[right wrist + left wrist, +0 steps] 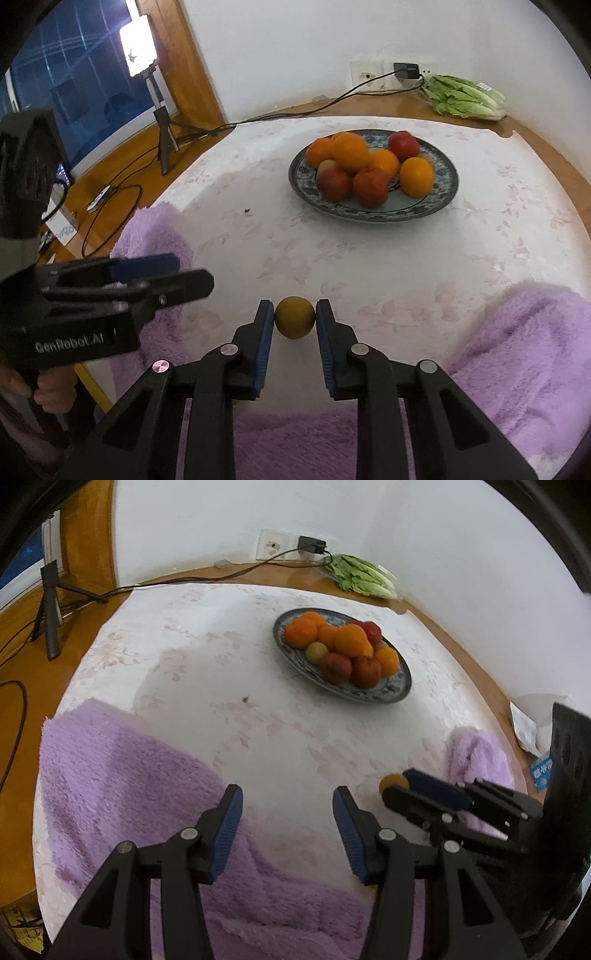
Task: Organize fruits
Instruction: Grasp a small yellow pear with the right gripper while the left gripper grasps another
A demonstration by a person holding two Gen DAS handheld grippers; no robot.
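— Now, where's the fruit (pixel 294 317)?
— Near the bench's (pixel 369 258) front edge, between two purple towels (pixel 528 350). The right gripper's (pixel 294 318) jaws are closed on it, pads pressing both sides.
— And the left gripper (pixel 288 827)?
— Jaws partly open, holding nothing, over the left towel's edge.
— The plate (pixel 373 214)?
— Toward the back edge, piled with oranges (pixel 351 151) and red fruit.

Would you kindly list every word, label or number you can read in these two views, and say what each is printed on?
"GenRobot.AI": white lettering on the black body of the left tool, seen in the right wrist view.
Blue label at the table's right edge: white marks, too blurred to read.
White box on the floor: blue print, too small to read.
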